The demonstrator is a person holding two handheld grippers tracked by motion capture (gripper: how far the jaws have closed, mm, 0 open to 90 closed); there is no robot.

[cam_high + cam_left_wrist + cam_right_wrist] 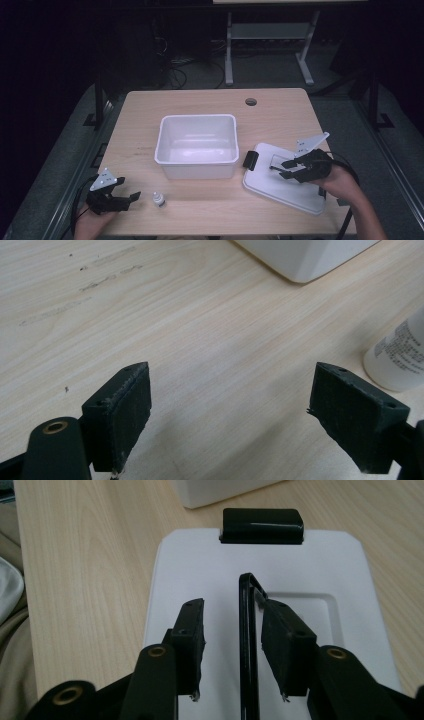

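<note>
Straddling the lid's [200, 565] upright black handle [246, 630], the right claw [235, 630] stands part open, pads clear; the left claw [230, 405] gapes wide, empty.

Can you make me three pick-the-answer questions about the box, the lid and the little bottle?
1. Where does the lid lie?
A. On top of the box
B. On the table, beside the box, under the right gripper
C. On the floor

2. What colour is the box?
A. White
B. Red
C. Green

3. How do the jaws of the left gripper stand?
A. Shut on the bottle
B. Shut on the lid
C. Open, with nothing between them

Answers:
1. B: the high view shows the lid flat on the table, with the right gripper over it and the lid's black handle standing between its jaws.
2. A: its walls and rim are white.
3. C: the left gripper view shows bare wood between the pads, and the bottle stands off to one side.
</note>
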